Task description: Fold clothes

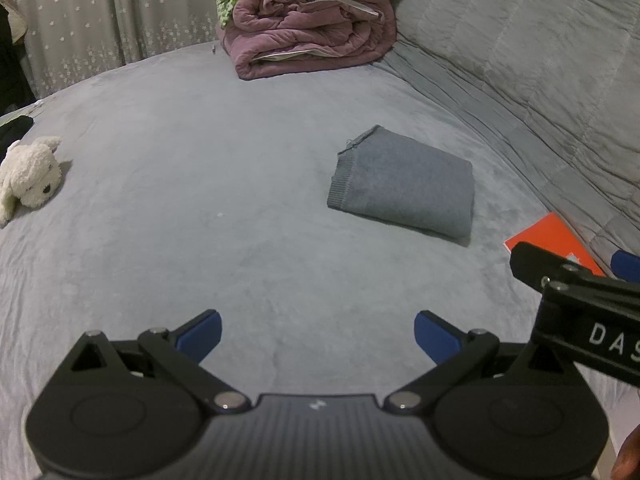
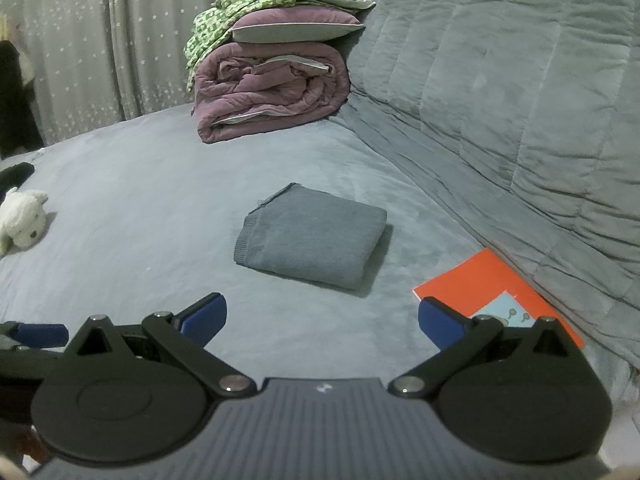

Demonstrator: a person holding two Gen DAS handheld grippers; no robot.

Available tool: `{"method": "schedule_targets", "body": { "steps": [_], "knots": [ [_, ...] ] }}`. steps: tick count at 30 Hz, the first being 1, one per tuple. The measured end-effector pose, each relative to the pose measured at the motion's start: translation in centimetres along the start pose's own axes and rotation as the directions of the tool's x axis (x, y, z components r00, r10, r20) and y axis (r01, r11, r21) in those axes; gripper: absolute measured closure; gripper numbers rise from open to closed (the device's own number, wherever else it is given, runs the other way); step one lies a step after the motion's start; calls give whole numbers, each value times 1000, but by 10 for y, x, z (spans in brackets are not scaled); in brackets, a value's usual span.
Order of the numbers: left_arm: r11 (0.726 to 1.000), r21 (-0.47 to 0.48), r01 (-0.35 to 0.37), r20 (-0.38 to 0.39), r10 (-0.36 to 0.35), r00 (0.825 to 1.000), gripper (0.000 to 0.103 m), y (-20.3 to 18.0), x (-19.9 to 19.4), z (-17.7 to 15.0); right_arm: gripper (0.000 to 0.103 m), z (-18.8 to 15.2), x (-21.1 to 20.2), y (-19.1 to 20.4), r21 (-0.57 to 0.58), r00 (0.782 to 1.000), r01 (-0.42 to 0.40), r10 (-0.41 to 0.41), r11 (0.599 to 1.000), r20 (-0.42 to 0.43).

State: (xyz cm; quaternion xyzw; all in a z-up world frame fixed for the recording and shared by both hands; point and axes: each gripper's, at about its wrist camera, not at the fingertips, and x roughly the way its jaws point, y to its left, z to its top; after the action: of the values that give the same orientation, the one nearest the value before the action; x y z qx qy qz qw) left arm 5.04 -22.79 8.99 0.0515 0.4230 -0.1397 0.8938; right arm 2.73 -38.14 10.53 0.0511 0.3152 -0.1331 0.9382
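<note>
Bed [image 2: 140, 184], grey plush cover, fills both views. Grey knit garment [image 2: 310, 240], folded into a neat rectangle, lies flat near the middle of the bed; ribbed hem faces left, a loose corner sticks up at its far edge. In the left wrist view the same garment [image 1: 404, 186] sits right of centre.

Left gripper [image 1: 318, 334]: jaws spread wide, blue pads [image 1: 200, 336] apart, nothing between them. It hangs over bare bed cover, well short of the garment.

Right gripper [image 2: 322, 320]: also spread wide and empty, blue pads [image 2: 440, 328] apart, nearer to the garment but not touching it. Its black body shows at the right edge of the left wrist view.

Orange booklet [image 2: 488, 284] lies on the bed right of the garment, just beside the grey quilted backrest [image 2: 520, 100]; the right gripper's right finger overlaps its near corner in view.

Far end of bed: rolled mauve comforter [image 2: 272, 92], a mauve pillow [image 2: 296, 26] stacked on it, green patterned cloth [image 2: 224, 20] draped over the left side.

White plush toy [image 1: 30, 176] at the bed's left edge, well apart from the garment. Star-print curtain [image 1: 100, 12] behind.
</note>
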Motion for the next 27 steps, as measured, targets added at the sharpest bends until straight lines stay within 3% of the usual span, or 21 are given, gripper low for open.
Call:
{"method": "schedule_targets", "body": {
  "steps": [27],
  "knots": [
    [998, -57, 6, 2, -6, 1000, 0, 23, -10, -5, 0, -1, -4, 3, -11, 1000, -3, 4, 1000, 20]
  ]
}}
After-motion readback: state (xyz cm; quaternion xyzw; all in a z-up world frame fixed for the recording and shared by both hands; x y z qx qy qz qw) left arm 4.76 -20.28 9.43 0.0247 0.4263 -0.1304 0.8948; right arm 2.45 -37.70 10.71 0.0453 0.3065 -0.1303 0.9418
